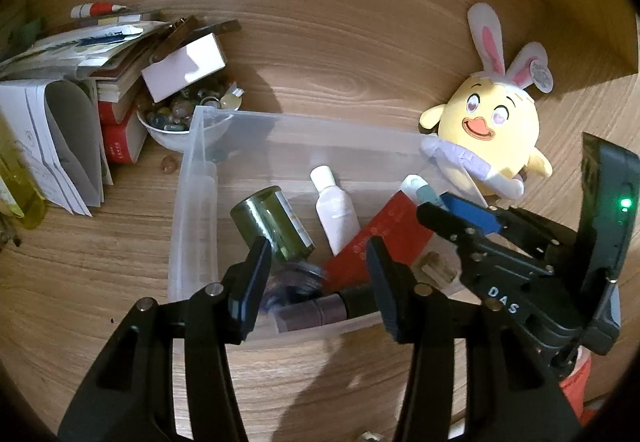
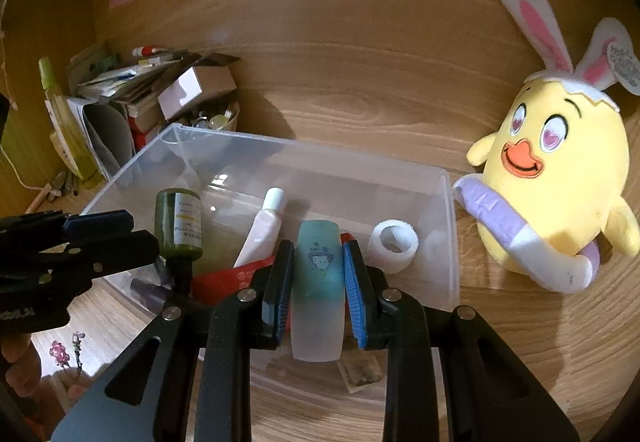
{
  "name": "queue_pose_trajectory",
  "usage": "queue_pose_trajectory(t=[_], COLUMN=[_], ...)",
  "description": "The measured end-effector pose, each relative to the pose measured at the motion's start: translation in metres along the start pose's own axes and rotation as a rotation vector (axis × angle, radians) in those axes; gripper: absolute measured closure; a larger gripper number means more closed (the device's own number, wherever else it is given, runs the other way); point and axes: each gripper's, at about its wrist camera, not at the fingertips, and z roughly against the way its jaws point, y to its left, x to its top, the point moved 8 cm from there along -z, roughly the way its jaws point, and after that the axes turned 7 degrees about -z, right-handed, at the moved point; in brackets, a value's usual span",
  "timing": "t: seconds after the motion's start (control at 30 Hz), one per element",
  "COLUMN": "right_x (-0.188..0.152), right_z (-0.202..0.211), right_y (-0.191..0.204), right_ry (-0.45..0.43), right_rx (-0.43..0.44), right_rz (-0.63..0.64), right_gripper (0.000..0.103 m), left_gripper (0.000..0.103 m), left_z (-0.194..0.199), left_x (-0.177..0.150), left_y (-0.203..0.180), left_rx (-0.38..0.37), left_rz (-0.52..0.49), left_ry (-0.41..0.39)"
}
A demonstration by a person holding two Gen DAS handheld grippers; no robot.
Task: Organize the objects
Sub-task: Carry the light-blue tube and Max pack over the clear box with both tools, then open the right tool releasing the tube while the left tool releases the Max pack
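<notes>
Right gripper (image 2: 316,278): clamped on a frosted teal bottle (image 2: 318,282) above the clear plastic bin (image 2: 450,226). Left gripper (image 1: 316,274): jaws apart, nothing held, over the green bottle (image 1: 272,226).

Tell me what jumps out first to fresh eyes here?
A yellow chick plush with bunny ears stands on the desk right of the clear bin. In front, the right gripper clamps a frosted teal bottle above the bin, where a green bottle lies at left.
</notes>
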Motion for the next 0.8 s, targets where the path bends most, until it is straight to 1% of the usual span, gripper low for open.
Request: queue_pose_trajectory(t=[0.13, 0.2, 0.23, 0.27, 0.3, 0.33, 0.37, 0.4, 0.53, 0.6, 0.67, 0.73, 0.8], right_x=[-0.003, -0.004, -0.005, -0.005, -0.004, -0.003, -0.002, -0.001, 0.006, 0.007, 0.008, 0.007, 0.003], right_z=[-0.005, -0.004, -0.004, -0.003, -0.001, 0.002, 0.007, 0.01, 0.03, 0.04, 0.05, 0.06, 0.07], right_y=[0.002, 0.004, 0.005, 0.006, 0.006, 0.007, 0.007, 0.008, 0.01, 0.011, 0.013, 0.014, 0.015], right_ry=[0.025, 0.027, 0.029, 0.028, 0.021, 0.011, -0.003, -0.013, -0.057, -0.078, -0.096, -0.114, -0.127], right_rx=[0.012, 0.01, 0.012, 0.014, 0.016, 0.016, 0.014, 0.013, 0.016, 0.022, 0.029, 0.036, 0.037], right_rz=[0.001, 0.013, 0.016, 0.017, 0.016, 0.018, 0.021, 0.024, 0.033, 0.035, 0.037, 0.042, 0.053], right_gripper=[0.08, 0.079, 0.072, 0.062, 0.057, 0.049, 0.046, 0.044, 0.034, 0.031, 0.025, 0.022, 0.022], left_gripper=[0.042, 0.039, 0.037, 0.036, 0.035, 0.033, 0.032, 0.03, 0.029, 0.029, 0.029, 0.028, 0.027], left_z=[0.008, 0.012, 0.016, 0.019, 0.022, 0.024, 0.028, 0.032, 0.047, 0.055, 0.062, 0.068, 0.073], left_x=[0.001, 0.002, 0.002, 0.003, 0.004, 0.005, 0.005, 0.006, 0.008, 0.008, 0.007, 0.004, 0.0], left_y=[-0.003, -0.005, -0.006, -0.007, -0.008, -0.009, -0.01, -0.011, -0.014, -0.015, -0.016, -0.017, -0.017], left_rx=[0.009, 0.015, 0.018, 0.019, 0.019, 0.02, 0.022, 0.026, 0.042, 0.055, 0.066, 0.075, 0.083], left_rz=[-0.012, -0.019, -0.021, -0.023, -0.025, -0.028, -0.029, -0.03, -0.04, -0.048, -0.056, -0.062, -0.062], left_ry=[-0.021, -0.029, -0.034, -0.04, -0.047, -0.051, -0.057, -0.066, -0.091, -0.103, -0.11, -0.112, -0.112])
